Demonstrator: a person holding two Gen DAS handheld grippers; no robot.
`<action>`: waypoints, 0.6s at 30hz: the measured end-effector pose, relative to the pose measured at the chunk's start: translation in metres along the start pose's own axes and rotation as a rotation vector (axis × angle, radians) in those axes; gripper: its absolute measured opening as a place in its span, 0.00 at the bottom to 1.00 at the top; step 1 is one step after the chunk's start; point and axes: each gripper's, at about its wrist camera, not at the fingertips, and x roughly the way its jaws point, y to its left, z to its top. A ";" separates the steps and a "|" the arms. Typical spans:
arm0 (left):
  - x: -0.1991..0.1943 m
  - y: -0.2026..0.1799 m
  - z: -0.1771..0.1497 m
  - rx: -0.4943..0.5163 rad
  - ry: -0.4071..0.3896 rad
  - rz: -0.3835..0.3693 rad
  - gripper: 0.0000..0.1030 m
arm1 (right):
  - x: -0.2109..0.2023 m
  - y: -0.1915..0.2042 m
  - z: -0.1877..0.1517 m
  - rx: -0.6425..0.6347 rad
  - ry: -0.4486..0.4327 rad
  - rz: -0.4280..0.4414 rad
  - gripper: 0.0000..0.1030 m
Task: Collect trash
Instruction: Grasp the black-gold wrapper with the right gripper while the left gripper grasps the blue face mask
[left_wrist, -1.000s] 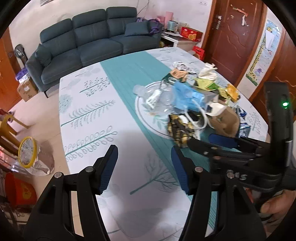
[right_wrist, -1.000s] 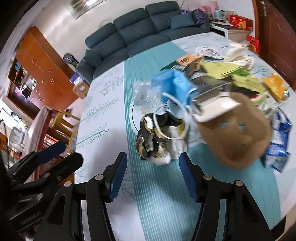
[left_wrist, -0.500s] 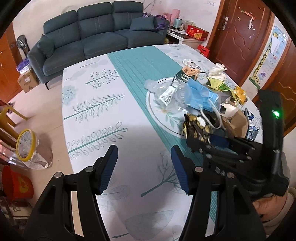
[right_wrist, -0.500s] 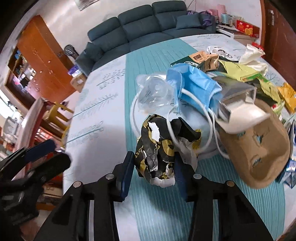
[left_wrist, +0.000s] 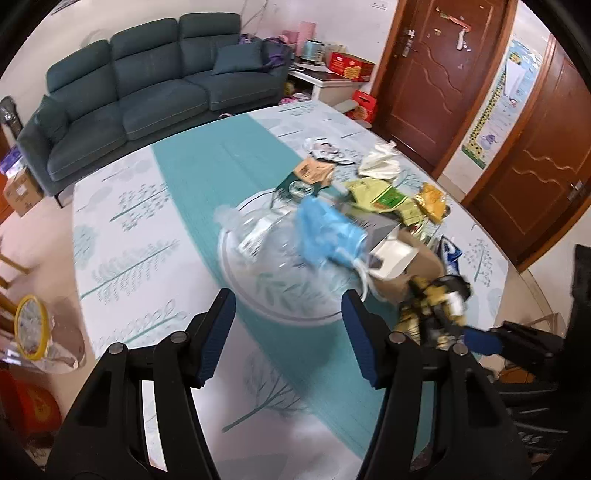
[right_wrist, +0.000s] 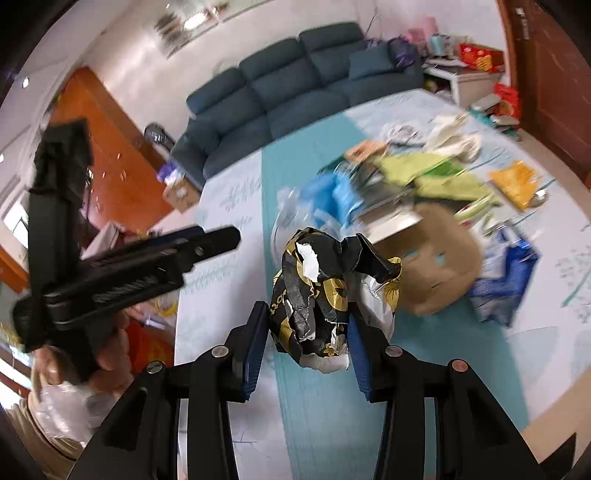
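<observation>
My right gripper (right_wrist: 306, 338) is shut on a crumpled black-and-gold wrapper (right_wrist: 325, 288) and holds it lifted above the table; the wrapper also shows in the left wrist view (left_wrist: 436, 306) at the right. My left gripper (left_wrist: 288, 332) is open and empty above the tablecloth, near the clear plastic bottle (left_wrist: 266, 236). A pile of trash lies beyond: a blue face mask (left_wrist: 325, 229), a brown paper bag (right_wrist: 436, 266), green wrappers (right_wrist: 436, 173), an orange packet (right_wrist: 517, 184) and a blue packet (right_wrist: 506, 273).
The table (left_wrist: 129, 236) has a white leaf-print cloth with a teal stripe. A dark sofa (left_wrist: 147, 77) stands beyond it. A bin with a clear bag (left_wrist: 33, 332) is on the floor at the left. Wooden doors (left_wrist: 436, 74) are at the right.
My right gripper closed on the black-and-gold wrapper and lifted it off the table, away from the pile. My left gripper stayed open and shifted toward the bottle.
</observation>
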 end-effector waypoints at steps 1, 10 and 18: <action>0.003 -0.004 0.005 0.002 0.003 -0.001 0.55 | -0.005 -0.005 0.003 0.009 -0.016 -0.006 0.40; 0.047 -0.022 0.064 -0.047 0.099 -0.080 0.55 | -0.025 -0.046 0.021 0.119 -0.074 -0.009 0.40; 0.100 -0.029 0.108 -0.118 0.225 -0.059 0.55 | -0.027 -0.057 0.019 0.154 -0.075 -0.017 0.40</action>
